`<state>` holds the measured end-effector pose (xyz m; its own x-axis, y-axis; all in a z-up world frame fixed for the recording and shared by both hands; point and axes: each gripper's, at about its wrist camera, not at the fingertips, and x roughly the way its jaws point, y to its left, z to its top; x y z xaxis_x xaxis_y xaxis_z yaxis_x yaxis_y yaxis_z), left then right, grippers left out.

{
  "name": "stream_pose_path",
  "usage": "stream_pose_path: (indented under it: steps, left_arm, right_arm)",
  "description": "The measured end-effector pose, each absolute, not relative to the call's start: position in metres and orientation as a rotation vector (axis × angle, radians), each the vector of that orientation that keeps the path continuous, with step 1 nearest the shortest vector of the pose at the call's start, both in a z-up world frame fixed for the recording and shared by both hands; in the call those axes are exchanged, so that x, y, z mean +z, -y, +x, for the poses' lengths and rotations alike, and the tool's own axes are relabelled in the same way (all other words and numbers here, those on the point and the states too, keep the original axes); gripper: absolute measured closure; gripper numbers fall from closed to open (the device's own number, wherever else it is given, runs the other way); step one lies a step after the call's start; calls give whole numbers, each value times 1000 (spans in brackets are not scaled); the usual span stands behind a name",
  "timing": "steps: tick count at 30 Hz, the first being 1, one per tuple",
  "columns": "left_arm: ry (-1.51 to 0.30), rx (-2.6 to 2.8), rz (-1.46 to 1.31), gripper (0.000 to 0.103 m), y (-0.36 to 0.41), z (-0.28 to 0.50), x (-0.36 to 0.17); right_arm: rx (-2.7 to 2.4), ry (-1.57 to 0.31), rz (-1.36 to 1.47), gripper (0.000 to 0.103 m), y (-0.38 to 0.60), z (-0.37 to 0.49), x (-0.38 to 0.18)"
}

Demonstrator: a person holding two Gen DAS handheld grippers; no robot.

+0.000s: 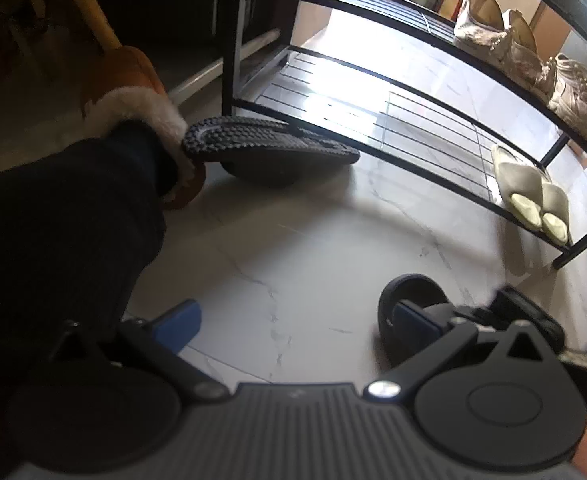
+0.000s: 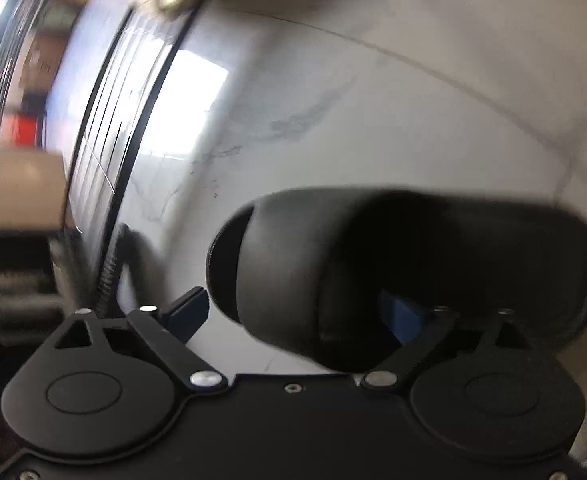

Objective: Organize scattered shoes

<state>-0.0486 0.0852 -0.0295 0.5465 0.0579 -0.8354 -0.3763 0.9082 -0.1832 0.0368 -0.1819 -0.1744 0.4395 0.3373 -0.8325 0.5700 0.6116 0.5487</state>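
In the left wrist view a black slipper point(image 1: 269, 152) lies sole-up on the floor against the black shoe rack point(image 1: 373, 80). A second black slipper point(image 1: 409, 300) lies upright on the floor at lower right. My left gripper point(image 1: 293, 320) is open and empty above the floor, its right finger point(image 1: 413, 320) in front of that slipper. In the right wrist view, which is blurred, my right gripper point(image 2: 297, 312) is open with the black slipper point(image 2: 393, 264) close in front; its strap lies between the fingers, and the right finger point(image 2: 405, 316) is under the strap.
Cream slippers point(image 1: 533, 196) sit on the rack's bottom shelf at the right. Beige shoes point(image 1: 533, 56) stand on the middle shelf. My dark trouser leg and an orange fur-lined slipper point(image 1: 145, 112) are at the left. The floor is white marble tile point(image 1: 293, 248).
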Motion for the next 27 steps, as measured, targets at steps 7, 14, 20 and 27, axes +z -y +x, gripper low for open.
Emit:
stream_pose_path:
  steps: [7, 14, 20, 27]
  left_arm:
    - [-952, 256, -374, 1, -88, -49, -27]
    - [-952, 258, -389, 1, -90, -50, -27]
    - [-953, 259, -397, 1, -92, -51, -27]
    - [-963, 259, -393, 1, -91, -52, -30]
  right_arm:
    - [-178, -1143, 554, 8, 126, 63, -171]
    - [-21, -1154, 144, 15, 97, 73, -171]
    - [332, -1236, -72, 25, 86, 78, -162]
    - [731, -1292, -500, 22, 80, 47, -157]
